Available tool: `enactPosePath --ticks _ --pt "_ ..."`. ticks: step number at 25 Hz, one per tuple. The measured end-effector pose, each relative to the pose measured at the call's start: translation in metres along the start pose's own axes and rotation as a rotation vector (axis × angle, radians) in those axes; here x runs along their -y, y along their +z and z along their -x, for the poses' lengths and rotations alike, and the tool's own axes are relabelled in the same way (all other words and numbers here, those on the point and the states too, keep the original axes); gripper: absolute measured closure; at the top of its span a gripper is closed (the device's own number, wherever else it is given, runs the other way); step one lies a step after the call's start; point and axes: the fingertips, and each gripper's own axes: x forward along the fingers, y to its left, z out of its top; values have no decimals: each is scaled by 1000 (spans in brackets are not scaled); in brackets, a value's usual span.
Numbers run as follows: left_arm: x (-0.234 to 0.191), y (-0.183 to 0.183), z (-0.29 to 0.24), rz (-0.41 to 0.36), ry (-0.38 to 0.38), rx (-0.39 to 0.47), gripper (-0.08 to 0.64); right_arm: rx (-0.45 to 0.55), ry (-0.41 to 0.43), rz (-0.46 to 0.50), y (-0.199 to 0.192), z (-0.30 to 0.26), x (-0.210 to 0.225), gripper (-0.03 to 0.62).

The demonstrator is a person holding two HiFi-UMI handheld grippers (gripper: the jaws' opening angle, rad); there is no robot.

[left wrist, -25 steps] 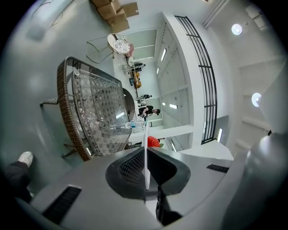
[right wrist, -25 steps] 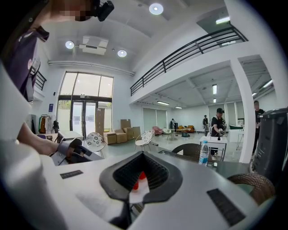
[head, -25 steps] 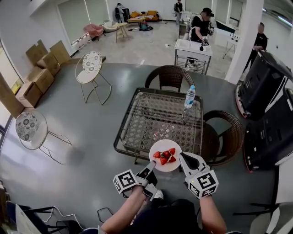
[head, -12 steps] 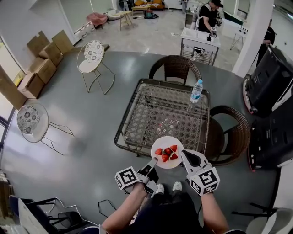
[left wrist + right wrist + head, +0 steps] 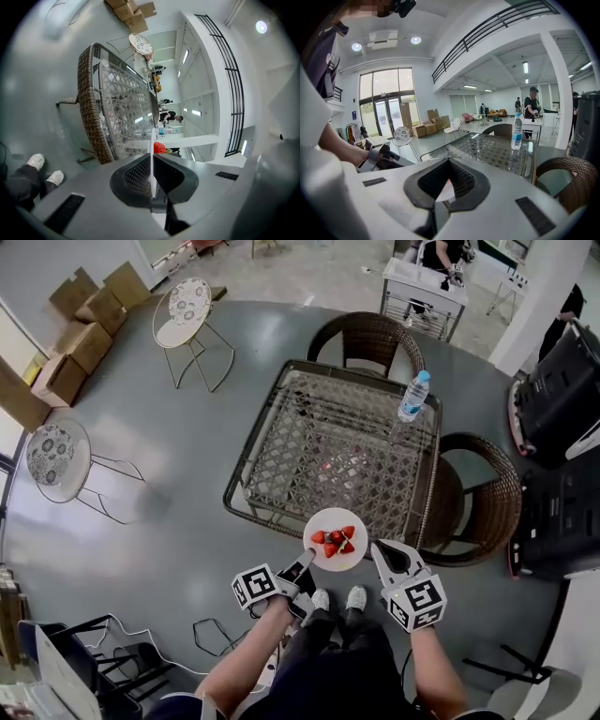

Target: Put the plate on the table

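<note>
The table (image 5: 328,427), a glass top in a woven frame, stands clear across most of its surface. It is judged to offer ample room for a set-down near its front edge. Two woven chairs (image 5: 366,338) sit at its far and right sides, well away from the approach.

The plate (image 5: 326,521) is carried in the air at the table's near edge, roughly level, and appears not yet set down. It is judged to be held flat so that its load does not slide.

The left gripper (image 5: 305,562) is turned on its side and takes the plate's near-left rim. In the left gripper view its jaws are drawn almost together, with the rim seen edge-on as a thin pale line between them. The right gripper (image 5: 378,549) meets the opposite rim. Its jaws are closed to a narrow gap on a pale wedge, taken to be the plate. Holding both sides is judged to steady the plate against tipping.

A water bottle (image 5: 413,396) stands upright at the far-right corner, well apart from the plate.

Several strawberries (image 5: 335,542) lie loose at the plate's centre.
</note>
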Motion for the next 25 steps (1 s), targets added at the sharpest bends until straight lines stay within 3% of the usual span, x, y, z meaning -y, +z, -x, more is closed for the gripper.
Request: enactPosePath --ticks 9,25 --pt "-48 4 -47 33 -1 -14 541 -93 -1 -34 -41 -13 17 588" --pt "-80 1 -82 59 15 -18 541 -152 8 -61 -69 -22 22 588"
